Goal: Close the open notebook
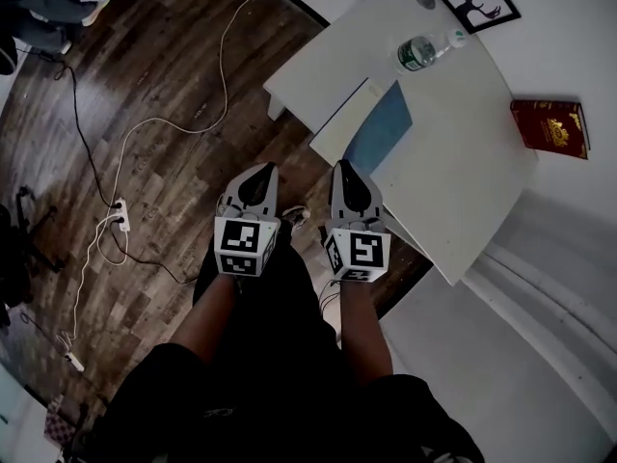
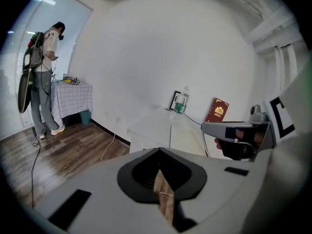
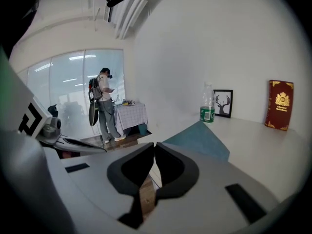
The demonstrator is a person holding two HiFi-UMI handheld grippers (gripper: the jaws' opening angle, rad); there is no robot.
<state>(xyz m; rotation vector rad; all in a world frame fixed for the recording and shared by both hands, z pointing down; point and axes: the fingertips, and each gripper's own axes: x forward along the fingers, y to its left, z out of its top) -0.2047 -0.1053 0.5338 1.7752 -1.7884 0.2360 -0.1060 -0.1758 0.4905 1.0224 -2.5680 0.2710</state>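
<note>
Head view: the left gripper (image 1: pixel 258 170) and right gripper (image 1: pixel 345 165) are held side by side over the dark wooden plank floor (image 1: pixel 154 85), just short of the white table (image 1: pixel 453 191). The open notebook with a cream page and blue cover (image 1: pixel 371 122) lies flat at the table's near edge, just beyond the right gripper's tip. A clear plastic water bottle (image 1: pixel 424 51), a black-framed deer picture (image 1: pixel 479 1) and a dark red hardcover book (image 1: pixel 549 126) sit farther back.

Left gripper view: the jaws are pressed together at the tips with nothing between them; the table lies ahead.

Right gripper view: the jaws meet, empty; the notebook's blue cover lies directly ahead.
</note>
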